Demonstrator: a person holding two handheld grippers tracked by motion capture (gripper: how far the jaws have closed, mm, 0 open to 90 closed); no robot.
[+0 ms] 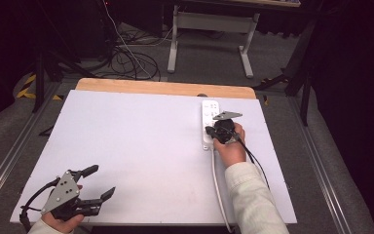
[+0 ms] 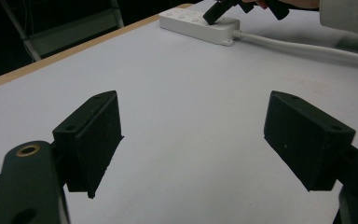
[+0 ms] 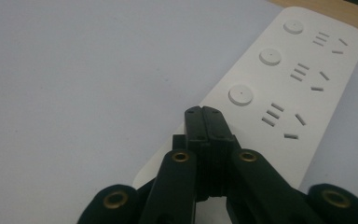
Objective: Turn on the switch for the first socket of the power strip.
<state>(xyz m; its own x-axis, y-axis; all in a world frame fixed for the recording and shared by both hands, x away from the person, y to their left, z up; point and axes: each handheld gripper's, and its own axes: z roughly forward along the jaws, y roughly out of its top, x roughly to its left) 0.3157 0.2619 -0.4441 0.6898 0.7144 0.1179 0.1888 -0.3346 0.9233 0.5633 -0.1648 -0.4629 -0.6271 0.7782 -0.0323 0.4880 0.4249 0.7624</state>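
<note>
A white power strip [image 1: 208, 121] lies at the back right of the white board [image 1: 141, 146], its white cable [image 1: 217, 185] running toward the front edge. My right gripper [image 1: 208, 130] is shut with nothing between its jaws, and its tips rest over the strip's near end. In the right gripper view the shut tips [image 3: 204, 112] sit just short of the nearest round button [image 3: 240, 94] on the strip [image 3: 307, 79]; contact cannot be told. My left gripper [image 1: 102, 181] stands open and empty near the front left corner. Its view [image 2: 191, 140] looks across the board to the strip [image 2: 191, 22].
A wooden table edge [image 1: 165, 87] shows behind the board. Beyond it on the floor are a tangle of dark cables [image 1: 126, 61] and the white legs of another desk [image 1: 246, 56]. Metal rails [image 1: 9, 156] run along both sides.
</note>
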